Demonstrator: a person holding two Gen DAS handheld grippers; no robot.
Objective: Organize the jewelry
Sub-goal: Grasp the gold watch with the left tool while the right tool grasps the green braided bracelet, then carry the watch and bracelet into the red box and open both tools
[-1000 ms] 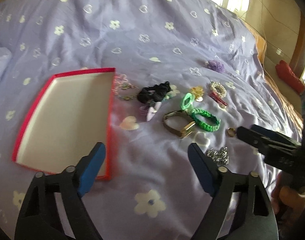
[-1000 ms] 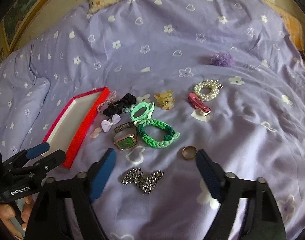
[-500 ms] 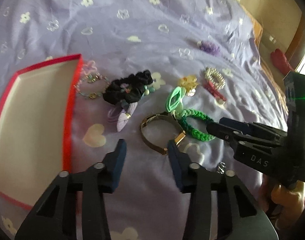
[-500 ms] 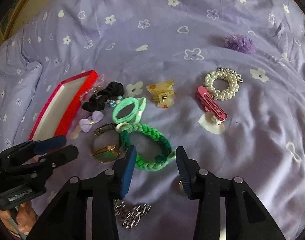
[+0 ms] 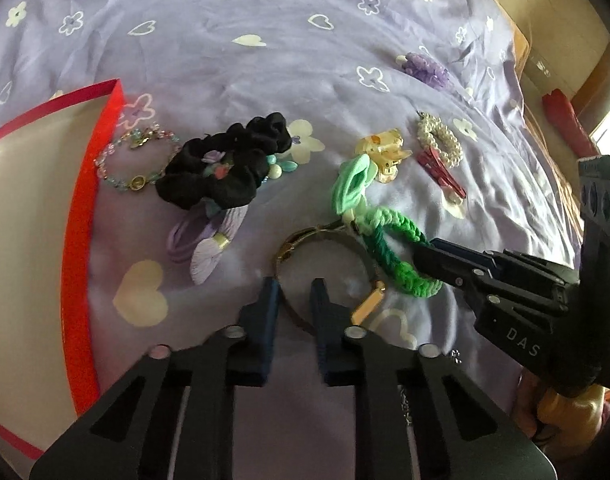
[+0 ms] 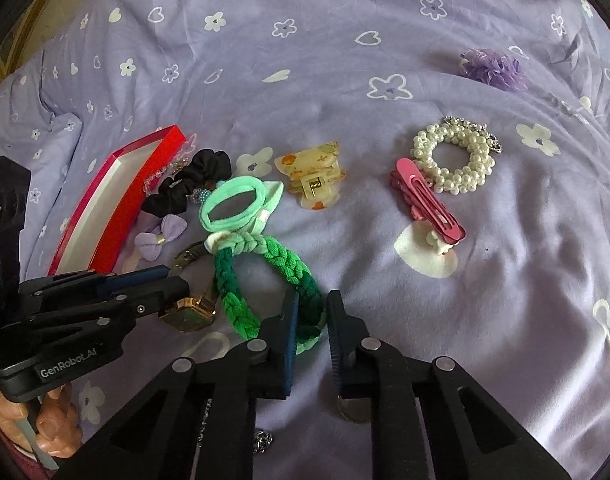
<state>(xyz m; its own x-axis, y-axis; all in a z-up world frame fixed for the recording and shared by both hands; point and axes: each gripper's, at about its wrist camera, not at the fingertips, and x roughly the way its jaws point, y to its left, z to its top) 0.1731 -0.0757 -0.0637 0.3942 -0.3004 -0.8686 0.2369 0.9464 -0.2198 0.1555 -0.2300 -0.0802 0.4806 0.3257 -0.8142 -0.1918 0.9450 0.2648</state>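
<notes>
On the bed, the left gripper [image 5: 295, 294] is nearly closed around the band of the gold watch [image 5: 325, 276], while the right gripper [image 6: 311, 312] is nearly closed around the green braided band [image 6: 265, 280]. Only the right wrist view shows the watch face [image 6: 191, 312].

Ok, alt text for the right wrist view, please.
The right gripper straddles a green braided hair tie on a purple flowered bedspread, while the left gripper closes on a gold watch beside it. A red-rimmed tray lies left.
</notes>
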